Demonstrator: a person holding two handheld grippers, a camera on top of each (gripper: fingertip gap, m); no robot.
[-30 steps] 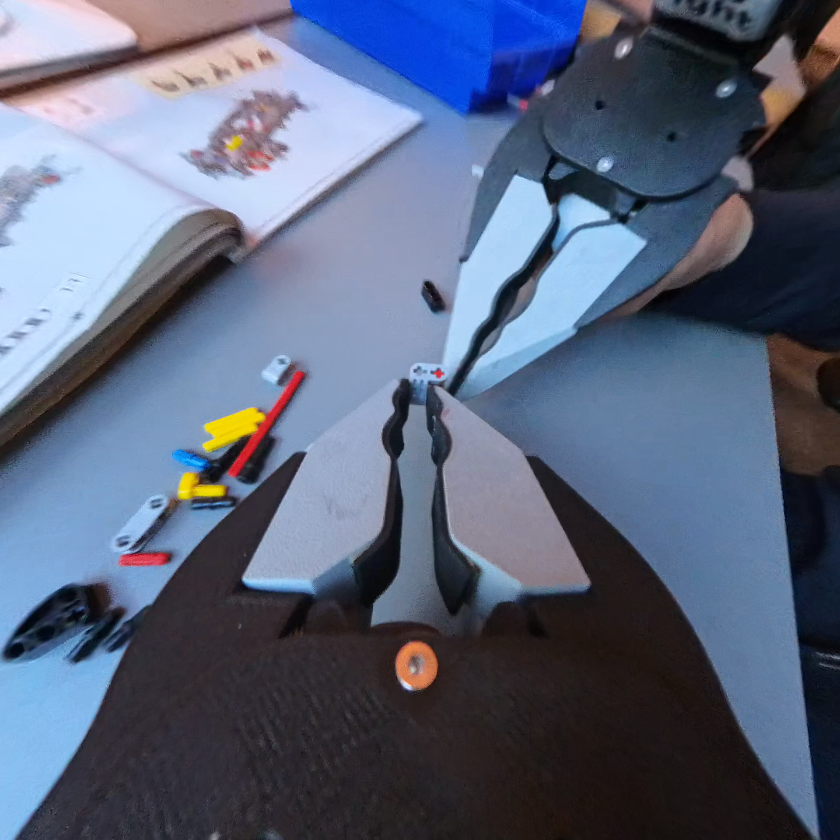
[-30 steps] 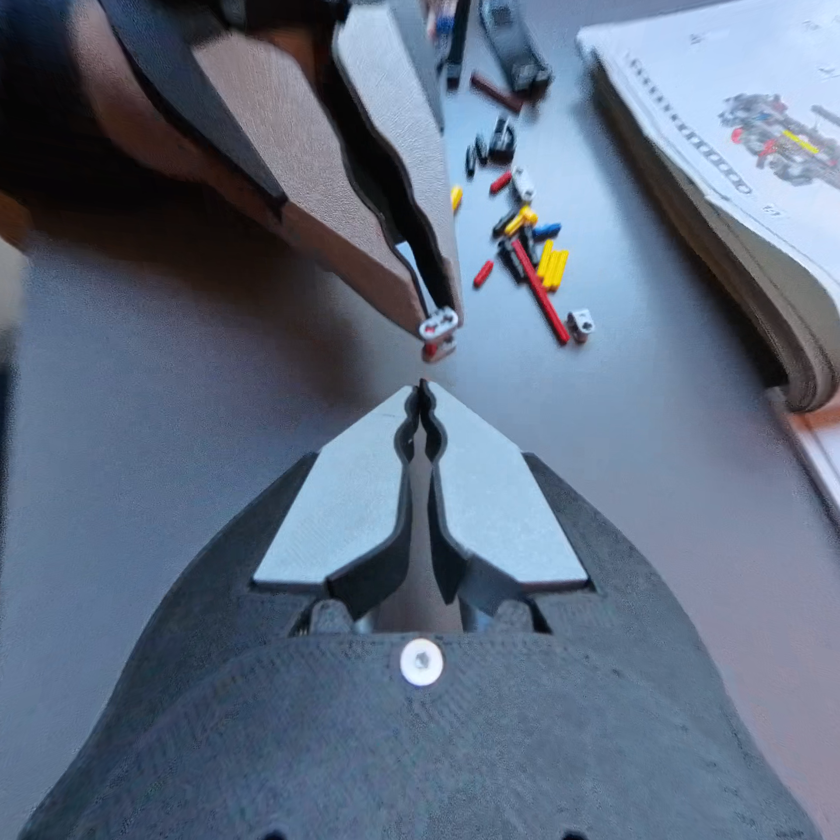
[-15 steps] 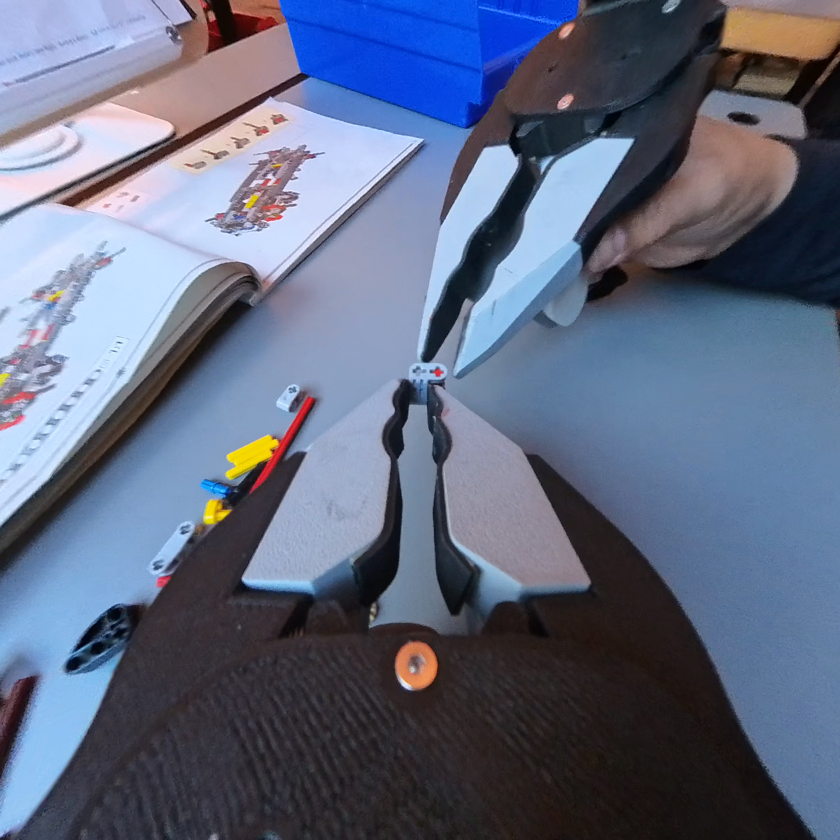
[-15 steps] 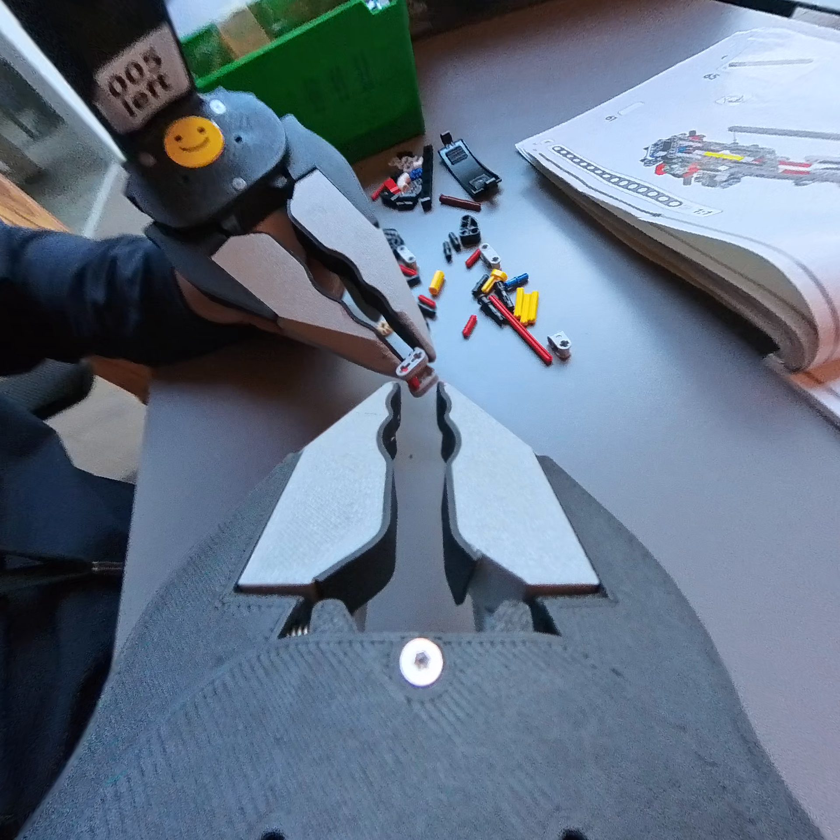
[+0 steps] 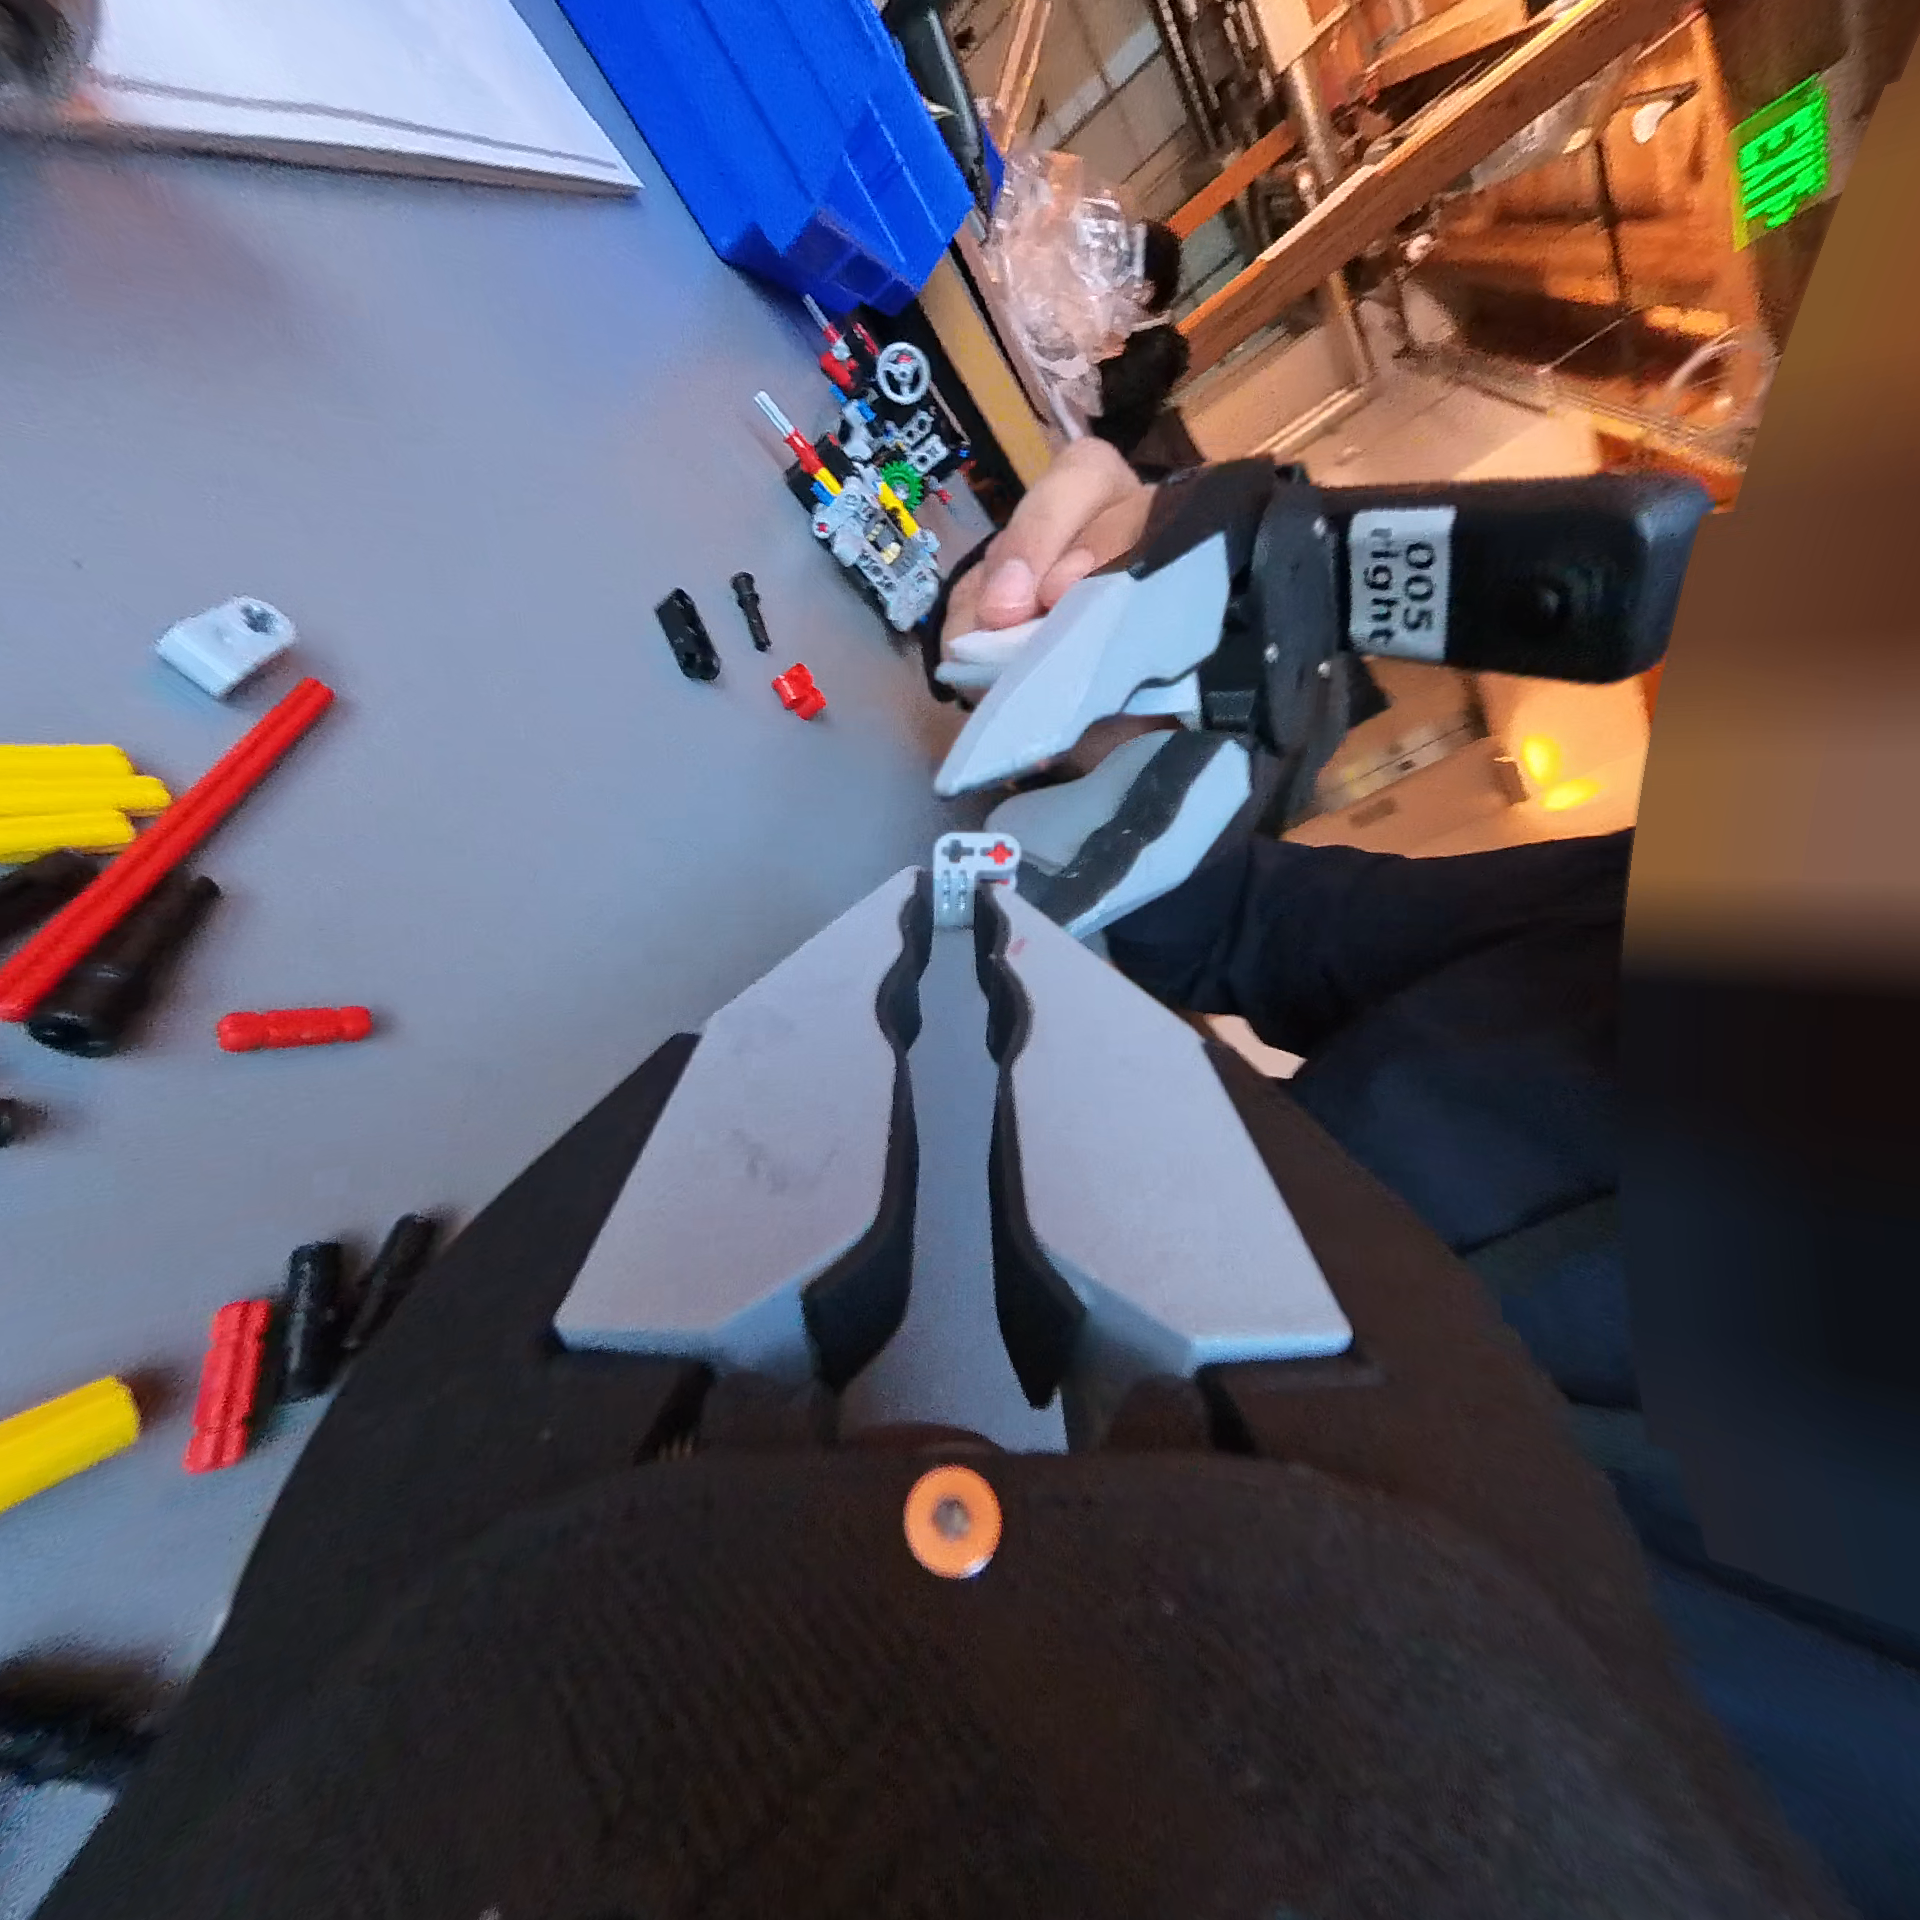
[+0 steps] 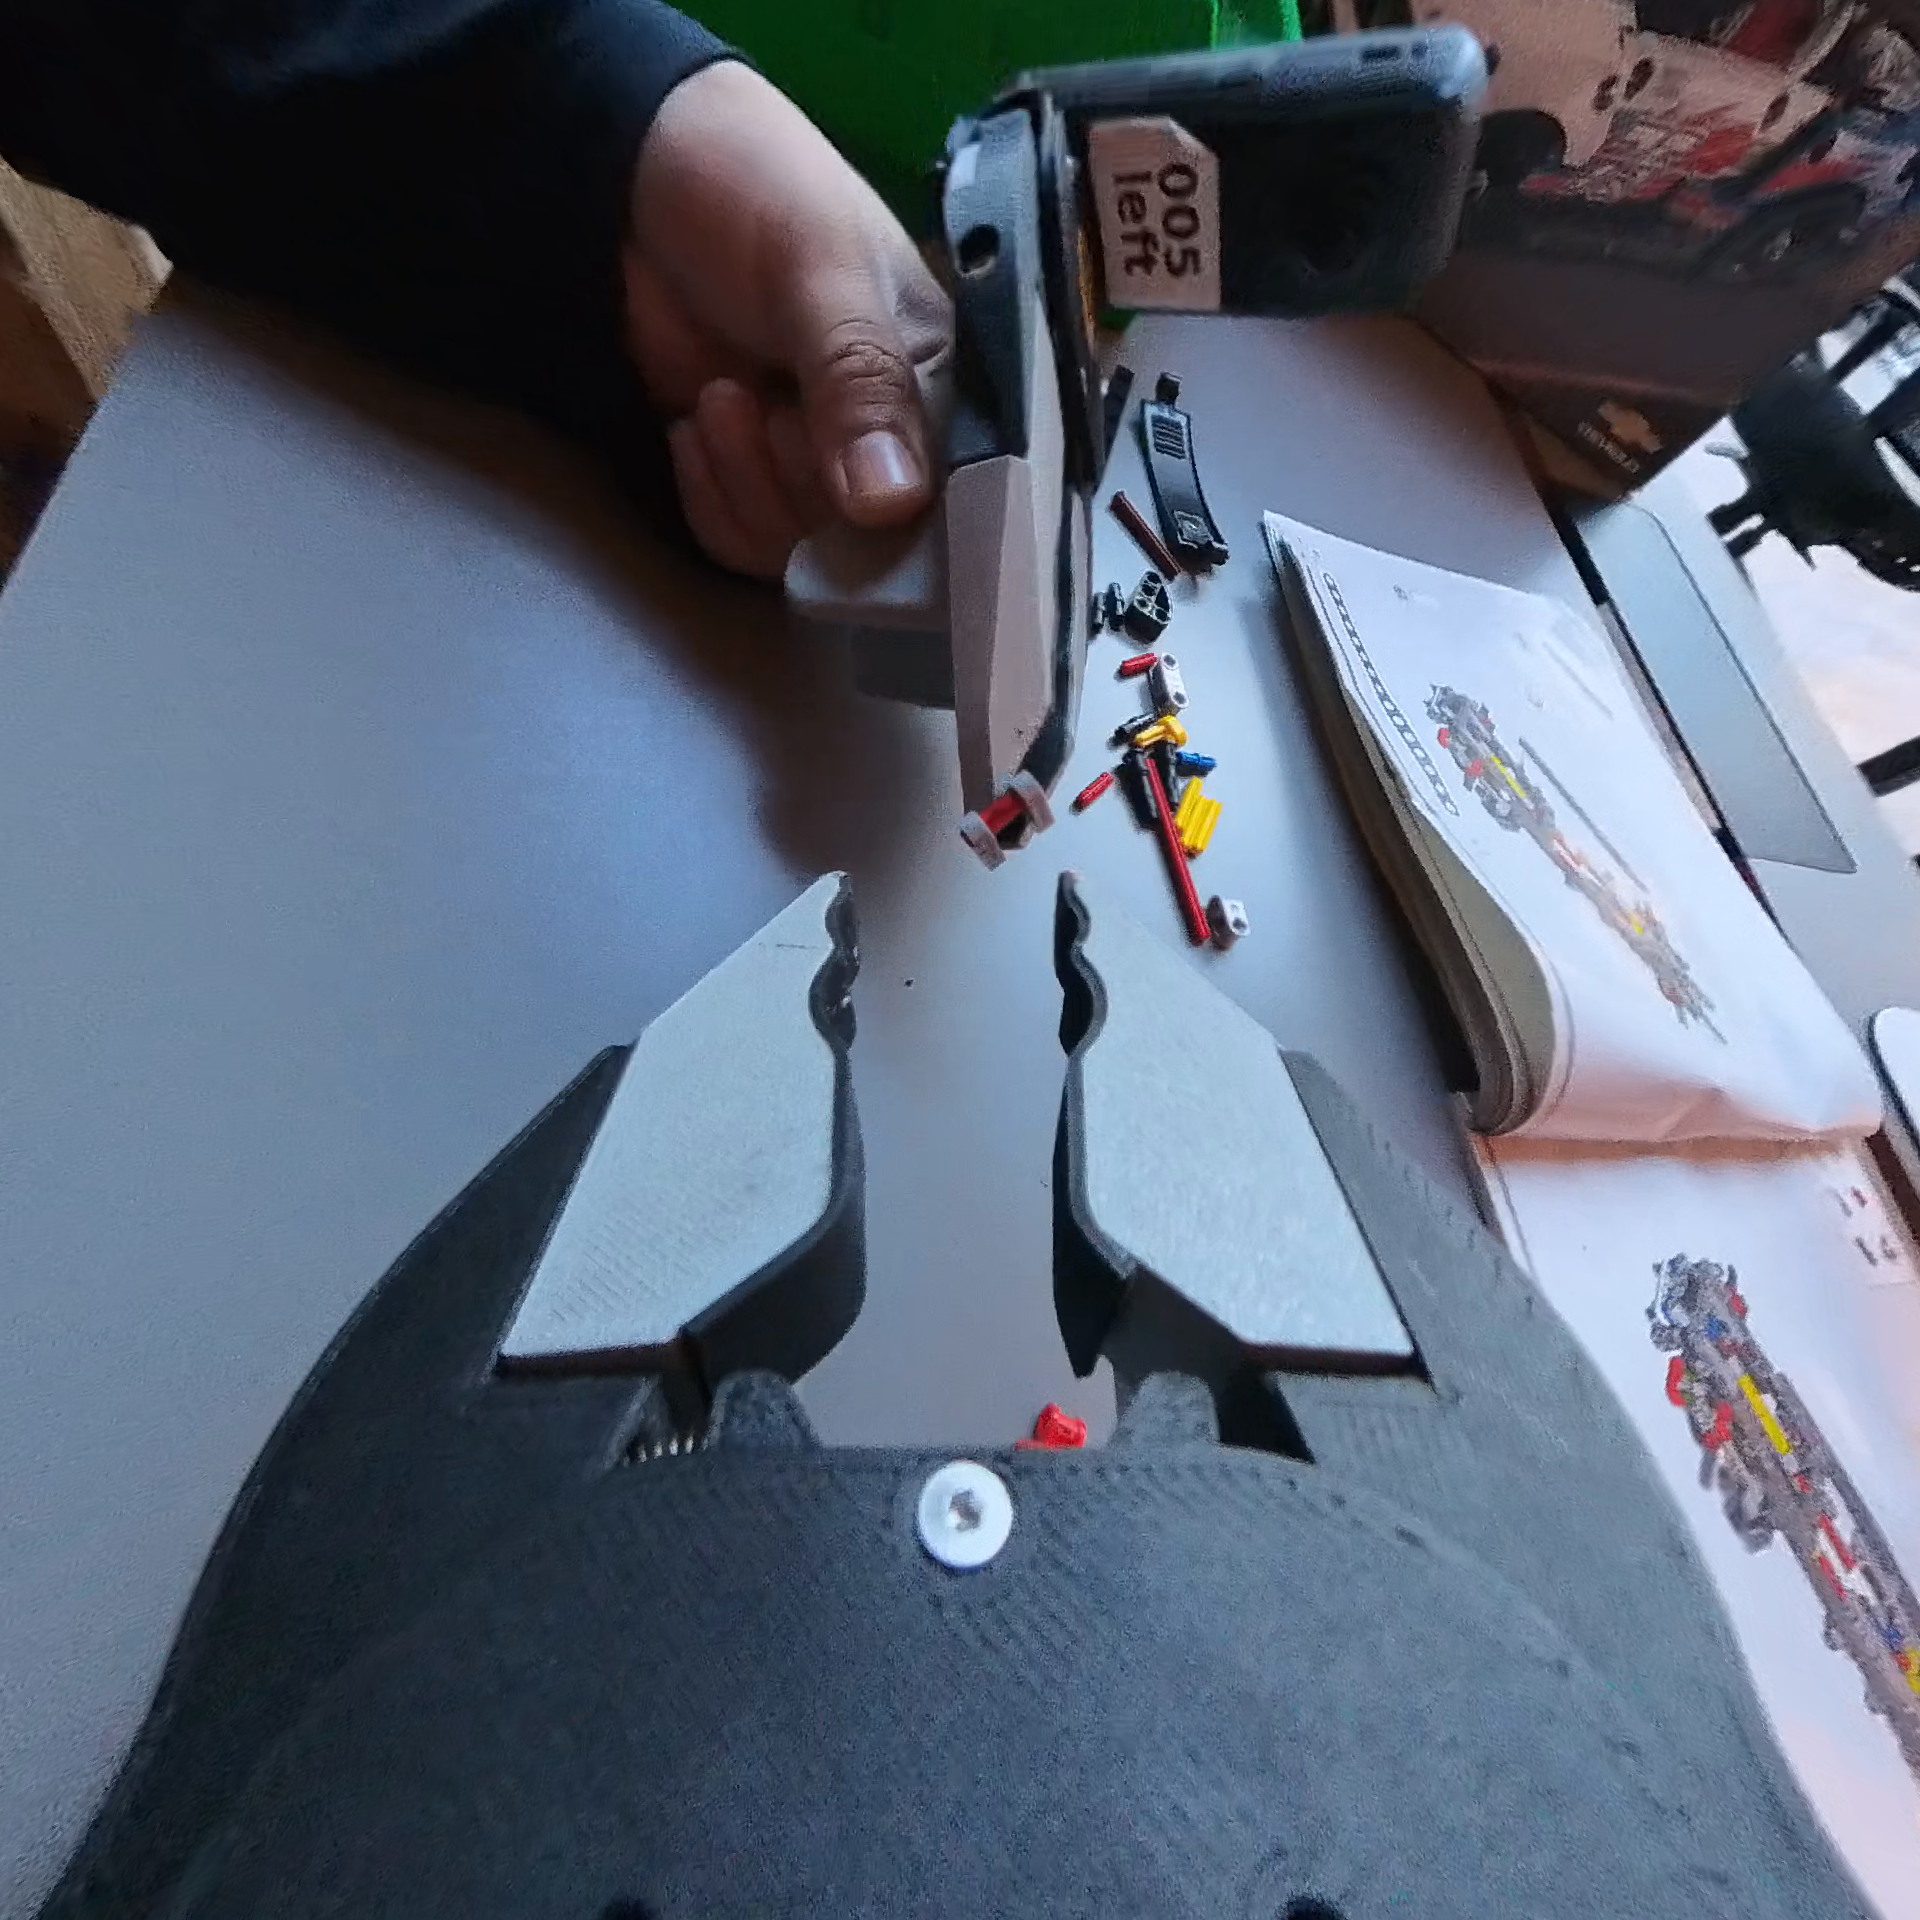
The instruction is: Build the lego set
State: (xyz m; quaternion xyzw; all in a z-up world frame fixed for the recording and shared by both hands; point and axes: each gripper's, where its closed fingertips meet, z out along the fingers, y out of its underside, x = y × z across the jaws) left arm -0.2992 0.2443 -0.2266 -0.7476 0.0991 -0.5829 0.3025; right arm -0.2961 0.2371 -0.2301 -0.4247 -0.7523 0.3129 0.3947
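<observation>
My left gripper [image 5: 954, 902] is shut on a small grey connector piece [image 5: 971, 868] with a red axle through one hole, held above the grey table [image 5: 468, 468]. The right wrist view shows the same piece [image 6: 1006, 821] pinched at the left gripper's tips, with the red axle between two grey ends. My right gripper [image 6: 951, 899] is open and empty, a short way in front of that piece. It also shows in the left wrist view [image 5: 1039, 805], jaws apart, just beyond the held piece. A small red piece [image 6: 1055, 1425] lies on the table under the right gripper.
Loose red, yellow, black and grey pieces [image 6: 1174, 790] lie on the table, also to the left in the left wrist view [image 5: 104, 810]. An open instruction booklet [image 6: 1558, 831] lies on the right. A blue bin [image 5: 790, 135] and a part-built model [image 5: 883, 488] stand at the table's far edge. My two grippers' fingertips are within a few centimetres of each other.
My right gripper, shut a second ago close to the held piece, has opened wide and drawn back from it. The left gripper has kept its grip on the grey piece while both grippers turned.
</observation>
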